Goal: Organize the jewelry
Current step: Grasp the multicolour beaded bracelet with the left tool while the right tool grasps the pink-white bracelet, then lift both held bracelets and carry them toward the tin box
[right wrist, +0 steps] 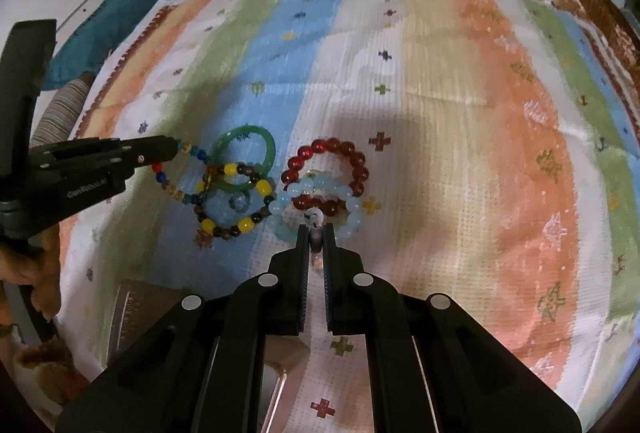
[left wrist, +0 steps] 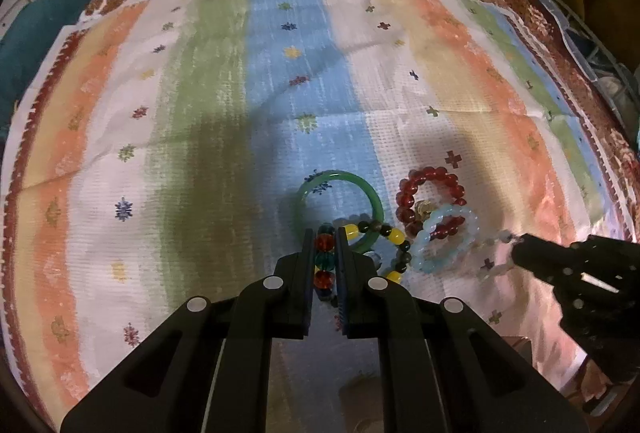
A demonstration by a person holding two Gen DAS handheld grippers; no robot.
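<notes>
Left gripper [left wrist: 323, 233] is clamped on a multicoloured bead strand [left wrist: 324, 259] running lengthwise between its fingers. Right gripper [right wrist: 316, 231] is clamped on a pale bead of the whitish bracelet [right wrist: 316, 239]. Directly ahead of the right gripper lies the light-blue bracelet [right wrist: 320, 205], overlapping the red one [right wrist: 328, 169]; green bangle [right wrist: 244, 157] lies forward-left, nearer the left gripper.

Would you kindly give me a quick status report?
Left gripper shut on multicolour strand. Right gripper shut on pale strand. Strands overlap green bangle, blue bracelet.

Dim, warm light; soft shadows pool on the cloth [left wrist: 200, 137] (fisheye edges bend, slightly blurred).
</notes>
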